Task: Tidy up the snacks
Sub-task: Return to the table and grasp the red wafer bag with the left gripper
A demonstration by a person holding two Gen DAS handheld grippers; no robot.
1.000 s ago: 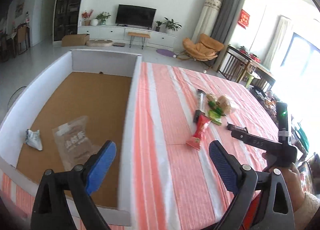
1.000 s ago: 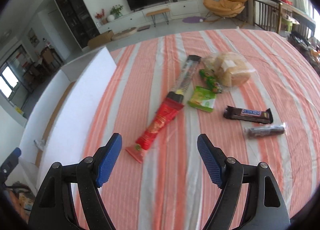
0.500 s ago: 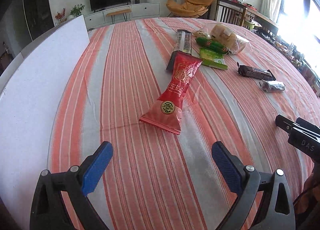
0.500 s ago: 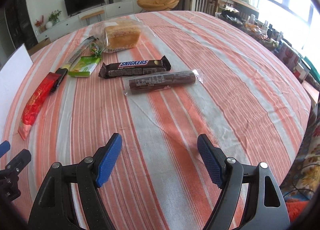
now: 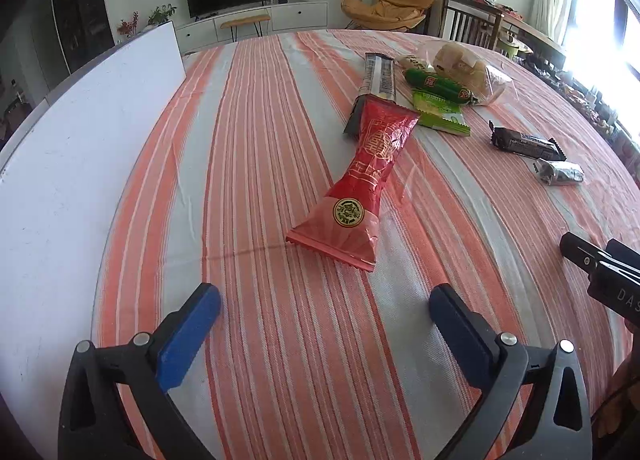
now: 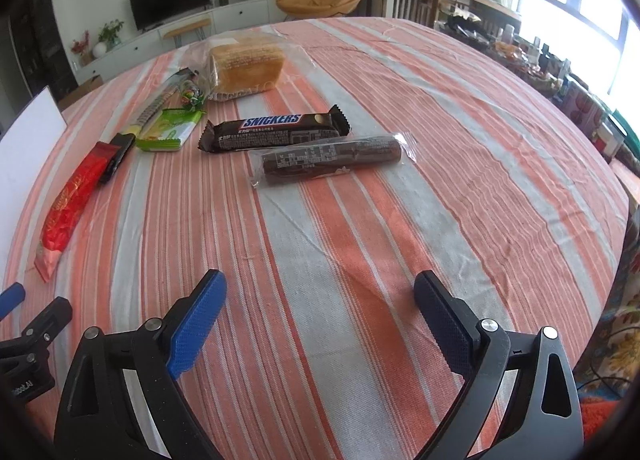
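My left gripper (image 5: 325, 306) is open and empty, low over the striped tablecloth, with a red snack packet (image 5: 364, 176) just ahead between its jaws' lines. My right gripper (image 6: 320, 296) is open and empty, facing a Snickers bar (image 6: 276, 130) and a dark roll in clear wrap (image 6: 332, 158). The red packet (image 6: 70, 200) lies at the left in the right wrist view. A green packet (image 5: 440, 116), a green sausage (image 5: 438, 86), a long grey packet (image 5: 376, 80) and bagged bread (image 6: 248, 68) lie further back.
The white wall of a large box (image 5: 80, 132) runs along the left of the table. The table's right edge (image 6: 624, 196) drops off toward cluttered furniture. Part of the right gripper's body (image 5: 604, 272) shows at the right of the left wrist view.
Both grippers swung away from the box toward the snacks. The left one has closed in on the red packet; the right one has turned to the Snickers bar and dark roll. Both stay open.
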